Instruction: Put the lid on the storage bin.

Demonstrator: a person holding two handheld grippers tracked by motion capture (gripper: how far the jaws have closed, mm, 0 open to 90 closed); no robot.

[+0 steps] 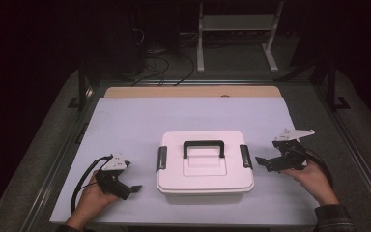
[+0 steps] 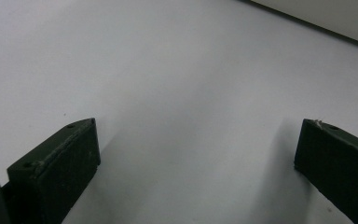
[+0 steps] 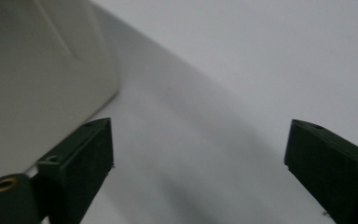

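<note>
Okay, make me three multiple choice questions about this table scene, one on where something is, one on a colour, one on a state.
1. Where is the white box relative to the two claws?
A. Between them
B. Left of both
C. Right of both

2. What colour is the box's handle?
A. Red
B. Black
C. Yellow

3. How do the jaws of the right claw stand?
A. Clamped on the handle
C. Shut on a side latch
B. Apart, with nothing between them

Answers: 1 A, the high view shows the left claw on one side of the box and the right claw on the other. 2 B, the handle is black against the white lid. 3 B, the right gripper view shows bare mat between the jaws.
</note>
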